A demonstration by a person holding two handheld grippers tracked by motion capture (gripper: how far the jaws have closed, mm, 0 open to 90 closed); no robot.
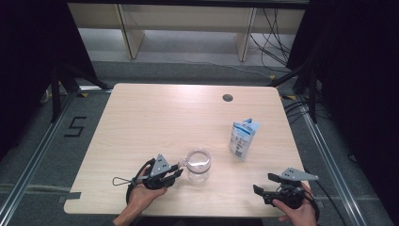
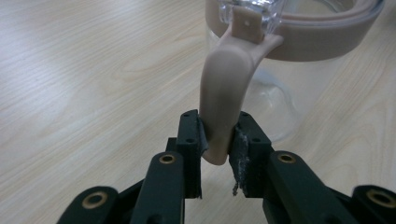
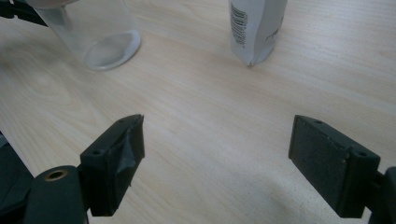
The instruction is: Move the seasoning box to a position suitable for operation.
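On the table we counted one clear jug and one white pouch, well apart, nothing between them. The jug stood upright near the front edge, its beige handle pointing toward our left gripper, whose jaws pressed on it. Our right gripper hovered wide open, holding nothing.

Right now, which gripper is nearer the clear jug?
Left. The left gripper has its fingers on the clear jug's handle; the right gripper sits apart, open.
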